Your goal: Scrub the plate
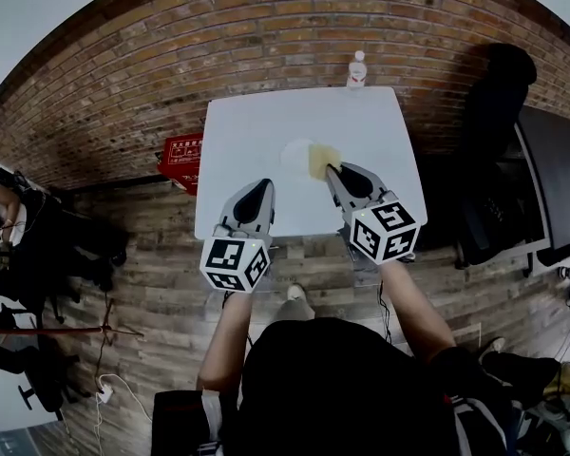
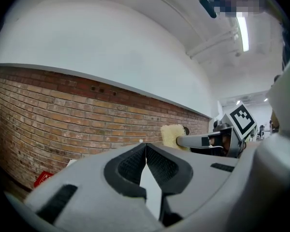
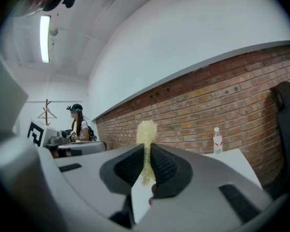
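A white plate (image 1: 294,151) lies on the white table (image 1: 256,126), far of centre. My right gripper (image 1: 331,170) is shut on a yellow sponge (image 1: 322,160), held above the table at the plate's right edge. In the right gripper view the sponge (image 3: 146,138) sticks up between the pressed jaws. My left gripper (image 1: 264,186) hangs over the table's near part, left of the plate and apart from it, shut with nothing in it. In the left gripper view its jaws (image 2: 146,147) meet, and the sponge (image 2: 172,136) shows ahead on the right.
A clear water bottle (image 1: 357,70) stands at the table's far edge before a brick wall. A red box (image 1: 181,156) sits on the floor left of the table. A dark chair (image 1: 499,160) is on the right. A person (image 3: 78,123) stands in the distance.
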The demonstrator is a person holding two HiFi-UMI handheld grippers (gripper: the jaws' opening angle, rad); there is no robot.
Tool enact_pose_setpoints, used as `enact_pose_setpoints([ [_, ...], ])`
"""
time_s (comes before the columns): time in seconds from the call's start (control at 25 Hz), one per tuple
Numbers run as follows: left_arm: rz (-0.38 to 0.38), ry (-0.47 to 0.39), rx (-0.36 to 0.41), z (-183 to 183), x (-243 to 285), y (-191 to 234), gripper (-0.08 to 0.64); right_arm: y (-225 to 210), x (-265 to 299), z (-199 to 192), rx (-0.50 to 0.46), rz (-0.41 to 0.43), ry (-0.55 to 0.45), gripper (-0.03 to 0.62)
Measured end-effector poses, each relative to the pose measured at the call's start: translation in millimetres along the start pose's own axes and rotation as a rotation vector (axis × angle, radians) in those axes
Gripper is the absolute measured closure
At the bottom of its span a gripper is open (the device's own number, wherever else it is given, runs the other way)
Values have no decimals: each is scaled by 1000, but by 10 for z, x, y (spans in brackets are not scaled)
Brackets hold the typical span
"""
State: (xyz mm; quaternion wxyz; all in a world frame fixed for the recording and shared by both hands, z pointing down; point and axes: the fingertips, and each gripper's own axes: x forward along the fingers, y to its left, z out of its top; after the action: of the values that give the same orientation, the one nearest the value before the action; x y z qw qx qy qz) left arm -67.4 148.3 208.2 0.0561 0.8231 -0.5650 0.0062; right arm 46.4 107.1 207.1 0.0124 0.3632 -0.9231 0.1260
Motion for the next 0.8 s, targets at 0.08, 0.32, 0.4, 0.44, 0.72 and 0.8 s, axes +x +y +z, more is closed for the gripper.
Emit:
enact_pose_setpoints([
  [0.08,-6,20,-9,-16,73,150,540,-15,148,23,7,-11,6,549],
  [0.32,-32,31,-35,-39,262,434,540,-90,504,21,4,-38,35,549],
  [0.4,-42,32,-50,-81,306,506,540,-111,602,-1,3,-48,44,549],
  [0.44,-48,33,-54,-96,327,544,540,-114,658,-7,3,-52,47,549],
  [0.72,-92,42,-69,-160,461,741,540,-99,924,-78,15,-78,53,549],
  [0.8,-100,42,-67,-166,503,764,540,-118,978,-102,24,-86,53,549],
])
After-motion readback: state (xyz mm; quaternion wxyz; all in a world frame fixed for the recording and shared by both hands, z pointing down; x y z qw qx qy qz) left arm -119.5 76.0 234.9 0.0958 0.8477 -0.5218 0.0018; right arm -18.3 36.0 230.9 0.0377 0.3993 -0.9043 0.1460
